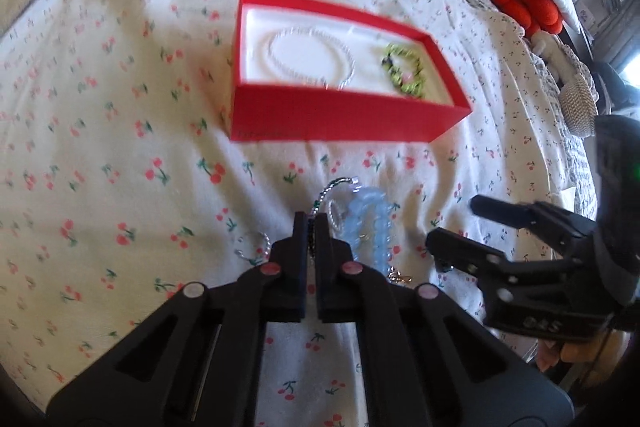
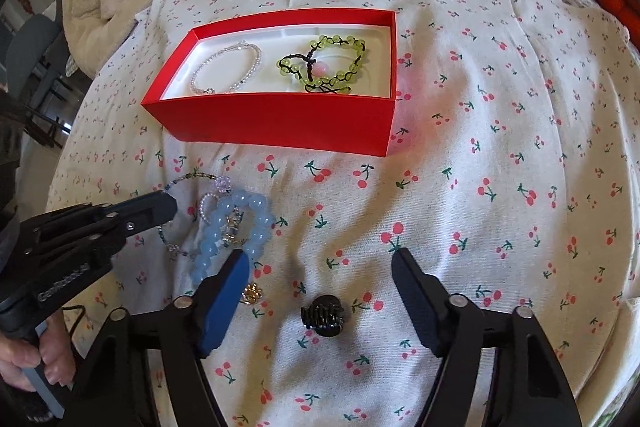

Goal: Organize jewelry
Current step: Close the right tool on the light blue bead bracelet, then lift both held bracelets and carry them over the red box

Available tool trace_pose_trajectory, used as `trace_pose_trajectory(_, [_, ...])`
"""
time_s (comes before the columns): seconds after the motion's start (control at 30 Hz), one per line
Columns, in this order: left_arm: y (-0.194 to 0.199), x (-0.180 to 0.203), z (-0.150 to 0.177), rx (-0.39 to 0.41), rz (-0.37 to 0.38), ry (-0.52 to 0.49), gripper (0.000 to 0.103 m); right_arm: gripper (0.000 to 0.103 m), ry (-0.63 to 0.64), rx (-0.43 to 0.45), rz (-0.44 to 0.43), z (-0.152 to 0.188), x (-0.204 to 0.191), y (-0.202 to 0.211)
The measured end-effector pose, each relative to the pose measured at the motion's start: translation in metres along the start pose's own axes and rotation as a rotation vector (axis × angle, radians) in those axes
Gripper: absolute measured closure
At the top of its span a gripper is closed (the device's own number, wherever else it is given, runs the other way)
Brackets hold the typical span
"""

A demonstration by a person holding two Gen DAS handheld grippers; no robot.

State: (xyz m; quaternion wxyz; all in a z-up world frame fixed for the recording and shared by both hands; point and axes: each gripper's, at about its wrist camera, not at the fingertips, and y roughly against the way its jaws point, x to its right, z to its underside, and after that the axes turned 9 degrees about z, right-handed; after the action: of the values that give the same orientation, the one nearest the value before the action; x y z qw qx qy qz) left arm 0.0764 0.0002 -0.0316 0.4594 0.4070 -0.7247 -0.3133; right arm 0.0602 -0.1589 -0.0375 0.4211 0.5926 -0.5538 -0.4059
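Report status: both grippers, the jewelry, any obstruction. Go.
Left hand-held gripper shut on thin beaded chain. Right hand-held gripper open, above black hair claw. Two bracelets in red box. Path clear.

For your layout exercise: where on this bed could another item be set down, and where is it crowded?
Free: cherry-print sheet right of the red cardboard box; also between the box and the black hair claw clip. Crowded: front left, around the pale blue bead bracelet, thin chains and left gripper.
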Motion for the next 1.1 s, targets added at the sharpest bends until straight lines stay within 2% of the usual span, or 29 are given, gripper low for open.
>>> trace_pose_trajectory(0.17, [0.009, 0.001, -0.003, 0.019, -0.061, -0.037, 0.099, 0.048, -0.009, -0.013, -0.049, -0.004, -0.006, -0.004])
trace_pose_trajectory(0.4, [0.022, -0.003, -0.006, 0.05, -0.098, -0.047, 0.1, 0.053, 0.017, -0.034, -0.099, -0.012, -0.03, -0.014])
trace_pose_trajectory(0.63, [0.034, 0.0, -0.008, 0.072, -0.092, -0.063, 0.1, 0.064, 0.049, -0.077, -0.068, -0.016, -0.052, -0.037])
trace_pose_trajectory(0.8, [0.035, 0.001, -0.01, 0.076, -0.091, -0.066, 0.1, 0.064, 0.109, -0.064, -0.006, -0.012, -0.068, -0.043])
trace_pose_trajectory(0.9, [0.033, 0.001, -0.01, 0.071, -0.091, -0.068, 0.1, 0.071, 0.11, -0.058, 0.002, -0.011, -0.069, -0.044])
trace_pose_trajectory(1.03, [0.03, 0.002, -0.009, 0.063, -0.096, -0.073, 0.1, 0.089, 0.111, -0.059, -0.005, -0.01, -0.065, -0.044])
trace_pose_trajectory(1.1, [0.029, 0.003, -0.008, 0.06, -0.096, -0.076, 0.1, 0.091, 0.11, -0.058, -0.009, -0.012, -0.062, -0.042])
